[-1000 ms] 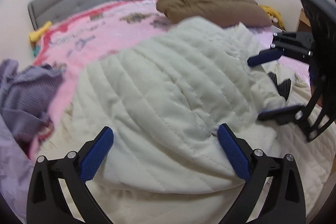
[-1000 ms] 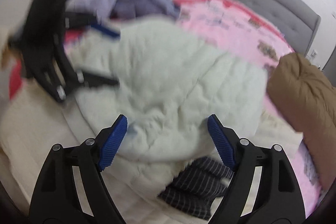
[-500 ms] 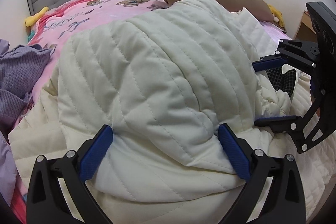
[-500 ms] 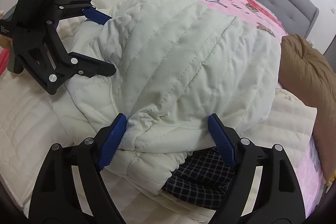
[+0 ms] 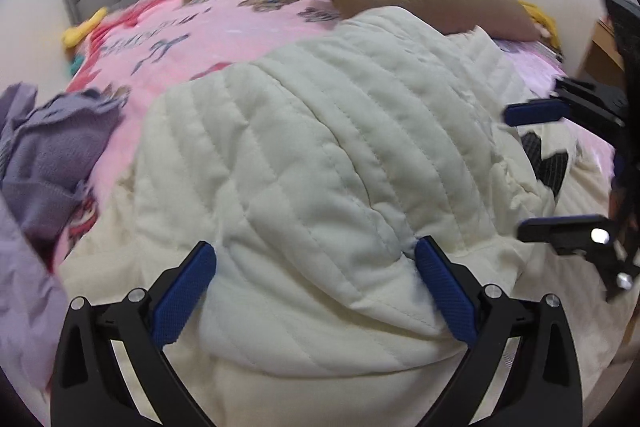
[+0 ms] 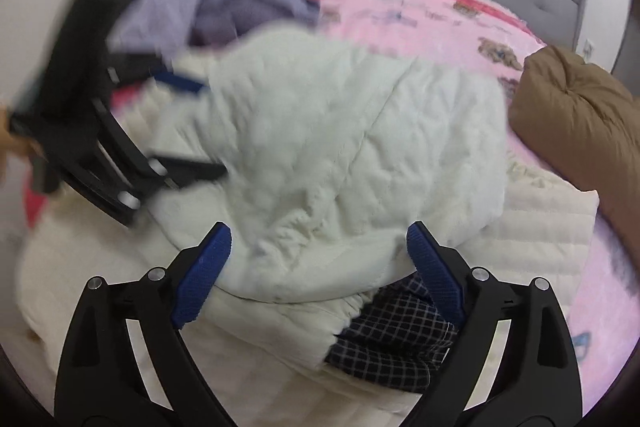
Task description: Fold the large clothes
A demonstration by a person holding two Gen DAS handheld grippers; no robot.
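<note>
Pink bed (image 5: 208, 39) w/ cream quilted coat (image 5: 320, 155) bunched up; left gripper (image 5: 316, 291) & right gripper (image 6: 320, 267) both spread wide at coat edge, gripping nothing.

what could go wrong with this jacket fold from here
The puffy white quilted jacket bulges between the wide-open left hand-held gripper and right hand-held gripper, so the fold may spring back. The dark checked garment sticks out beneath it and could get dragged along.
</note>
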